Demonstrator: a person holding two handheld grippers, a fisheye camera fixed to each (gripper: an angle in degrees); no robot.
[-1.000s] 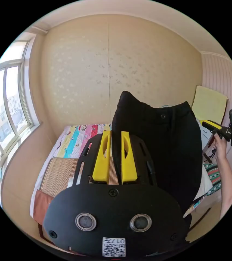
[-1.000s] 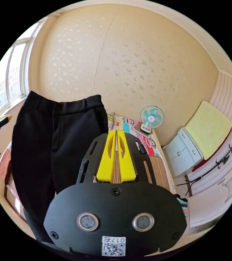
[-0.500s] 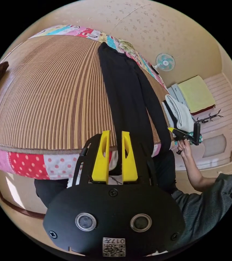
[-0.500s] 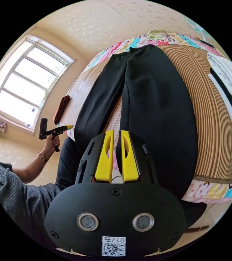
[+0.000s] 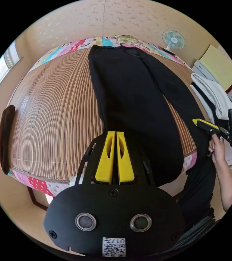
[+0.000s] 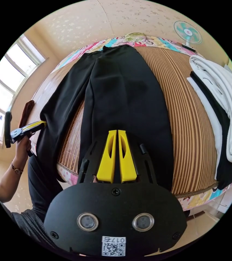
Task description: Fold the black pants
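We log the black pants (image 5: 137, 108) lying lengthwise on the striped mat (image 5: 53, 114), waist end spilling over the near edge, hidden behind both tools. Left gripper (image 5: 113, 134) and right gripper (image 6: 115, 133) each have jaws nearly together on the cloth; actual contact is hard to see.

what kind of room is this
Most likely a bedroom in a home: a bed with a striped mat and a patchwork sheet, the black pants spread on it, a small fan and folded clothes alongside.
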